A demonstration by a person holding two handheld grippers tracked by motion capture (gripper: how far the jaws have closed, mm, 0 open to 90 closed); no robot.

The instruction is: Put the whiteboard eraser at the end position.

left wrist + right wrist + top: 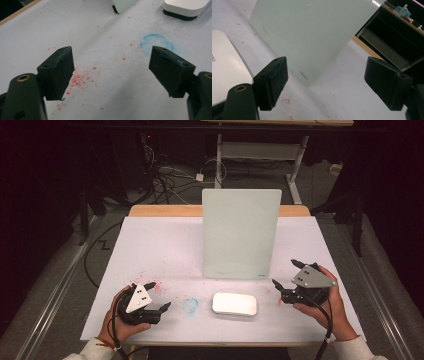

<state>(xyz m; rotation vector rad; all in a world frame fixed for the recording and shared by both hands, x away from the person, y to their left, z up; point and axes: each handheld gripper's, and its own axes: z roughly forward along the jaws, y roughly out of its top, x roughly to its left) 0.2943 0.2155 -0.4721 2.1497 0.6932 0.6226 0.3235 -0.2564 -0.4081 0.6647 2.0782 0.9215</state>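
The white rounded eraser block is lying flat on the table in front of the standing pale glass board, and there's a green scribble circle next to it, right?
Almost. The scribbled circle is blue, not green; the left gripper view shows it clearly. The rest holds: the white rounded block lies flat on the white table in front of the standing pale glass board.

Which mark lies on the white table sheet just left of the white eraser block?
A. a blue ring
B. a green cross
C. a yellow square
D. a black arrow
A: a faint blue ring lies on the sheet just left of the white eraser block.
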